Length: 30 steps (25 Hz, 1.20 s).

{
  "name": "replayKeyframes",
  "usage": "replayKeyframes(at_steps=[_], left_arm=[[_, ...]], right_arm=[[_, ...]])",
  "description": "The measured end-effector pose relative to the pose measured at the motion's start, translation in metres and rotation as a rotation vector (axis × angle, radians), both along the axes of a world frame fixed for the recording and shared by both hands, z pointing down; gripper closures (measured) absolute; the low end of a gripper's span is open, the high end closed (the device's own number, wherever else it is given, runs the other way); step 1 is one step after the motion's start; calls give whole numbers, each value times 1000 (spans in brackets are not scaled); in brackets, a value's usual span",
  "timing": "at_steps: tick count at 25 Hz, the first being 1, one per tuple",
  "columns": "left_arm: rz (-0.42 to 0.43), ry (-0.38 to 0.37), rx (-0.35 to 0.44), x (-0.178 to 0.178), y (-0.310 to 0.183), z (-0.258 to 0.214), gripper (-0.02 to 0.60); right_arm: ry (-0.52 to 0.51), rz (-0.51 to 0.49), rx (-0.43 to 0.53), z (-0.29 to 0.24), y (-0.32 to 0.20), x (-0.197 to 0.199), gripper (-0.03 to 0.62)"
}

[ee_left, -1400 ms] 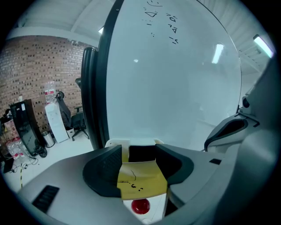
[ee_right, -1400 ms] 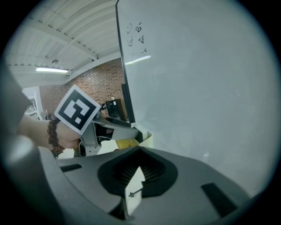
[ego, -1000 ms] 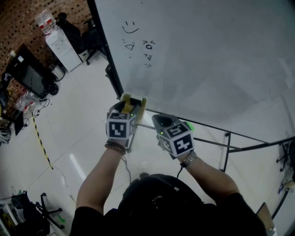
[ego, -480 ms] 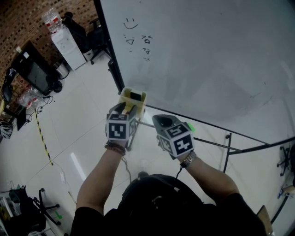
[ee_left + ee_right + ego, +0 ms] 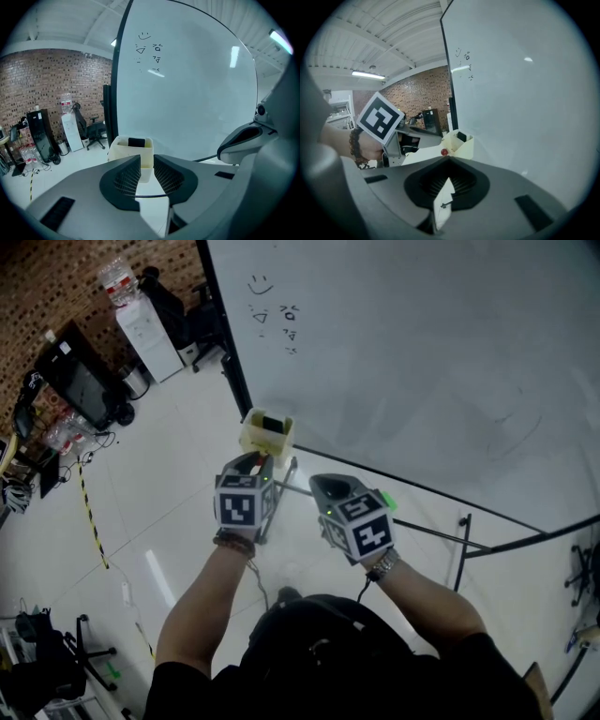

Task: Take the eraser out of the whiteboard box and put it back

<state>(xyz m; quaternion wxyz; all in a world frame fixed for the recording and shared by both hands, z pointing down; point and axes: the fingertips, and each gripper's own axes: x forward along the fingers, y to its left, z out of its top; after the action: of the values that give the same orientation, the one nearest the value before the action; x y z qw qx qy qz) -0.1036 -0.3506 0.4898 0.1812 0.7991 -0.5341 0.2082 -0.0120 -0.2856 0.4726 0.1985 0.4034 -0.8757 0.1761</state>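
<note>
Head view | eraser (image 5: 273,422): black, inside cream whiteboard box (image 5: 255,441)

Cream whiteboard box (image 5: 255,439) sits upright at the lower edge of the whiteboard (image 5: 422,352); black eraser (image 5: 274,423) lies inside it.

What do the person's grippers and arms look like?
The left gripper and right gripper: grey shells, dark ribbed pads, white cubes of black square markers. Black short sleeves, bead bracelet left, watch right. The left jaws have just been closing, nothing between them.
</note>
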Motion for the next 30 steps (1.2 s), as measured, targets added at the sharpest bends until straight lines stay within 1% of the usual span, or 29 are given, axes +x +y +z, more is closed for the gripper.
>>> replayKeyframes(at_steps=[5,12,13,20,27,30], left_arm=[[-15,7,3,7,27,-3,553],[-34,0,18,16,64,-10,568],[-36,-3,20,17,69,-10,580],[-45,-8,27,21,101,-17,580],[-37,-9,38,24,131,-24,580],[-27,-6,37,26,142,-25,580]], right_arm=[[1,-24,26,-8,23,7,580],[-7,-61,56,-12,56,13,580],[-7,-64,57,-12,60,14,580],[-16,-89,64,-20,87,16,580],[-36,-112,97,-26,106,9,580],[-40,-112,90,-25,113,6,580]])
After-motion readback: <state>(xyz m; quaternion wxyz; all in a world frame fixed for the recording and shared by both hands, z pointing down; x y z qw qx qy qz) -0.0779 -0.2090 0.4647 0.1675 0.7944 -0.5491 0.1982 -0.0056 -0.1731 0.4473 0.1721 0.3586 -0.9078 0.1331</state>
